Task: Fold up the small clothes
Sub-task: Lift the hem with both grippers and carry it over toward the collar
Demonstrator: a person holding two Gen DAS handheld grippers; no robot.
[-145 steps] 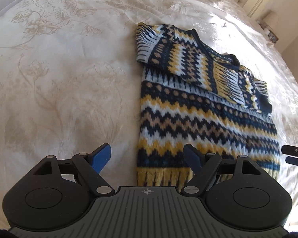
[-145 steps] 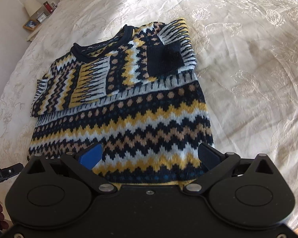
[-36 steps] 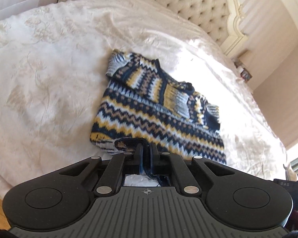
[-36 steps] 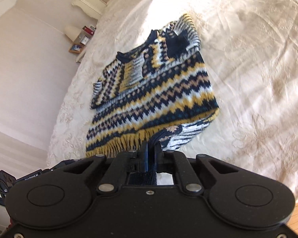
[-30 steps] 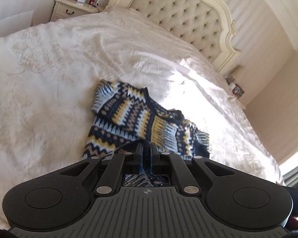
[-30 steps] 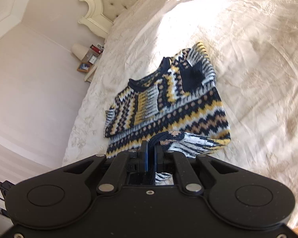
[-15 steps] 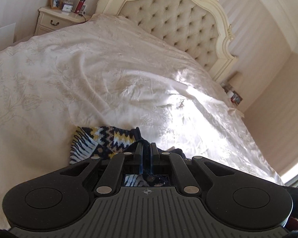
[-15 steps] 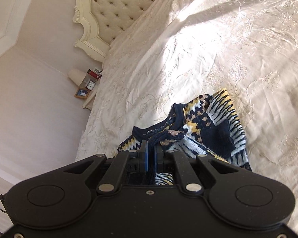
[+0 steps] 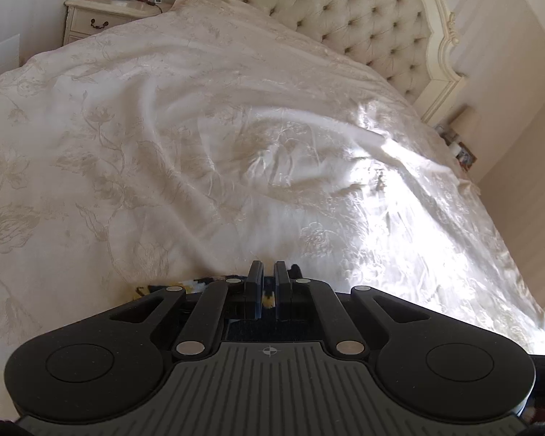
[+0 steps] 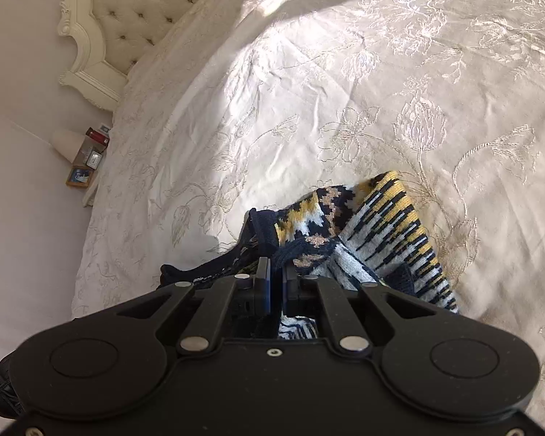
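A navy, yellow and white patterned knit sweater (image 10: 388,225) lies on the cream bedspread (image 10: 381,72), its hem doubled up over the collar end. My right gripper (image 10: 275,269) is shut on the sweater's hem, just over the navy collar (image 10: 261,225). In the left wrist view only a thin strip of the sweater (image 9: 200,285) peeks out beside the gripper body. My left gripper (image 9: 269,272) is shut on the sweater's hem too. Most of the garment is hidden under both tools.
The bedspread (image 9: 200,145) stretches ahead to a tufted cream headboard (image 9: 345,11). A nightstand (image 9: 101,14) with a photo frame, clock and bottle stands at the far left. Another bedside shelf (image 10: 87,160) with a lamp appears in the right wrist view.
Both grippers closed on the hem and carried it forward over the sweater toward the collar. The visible sweater shrank from the whole garment to just the collar end.
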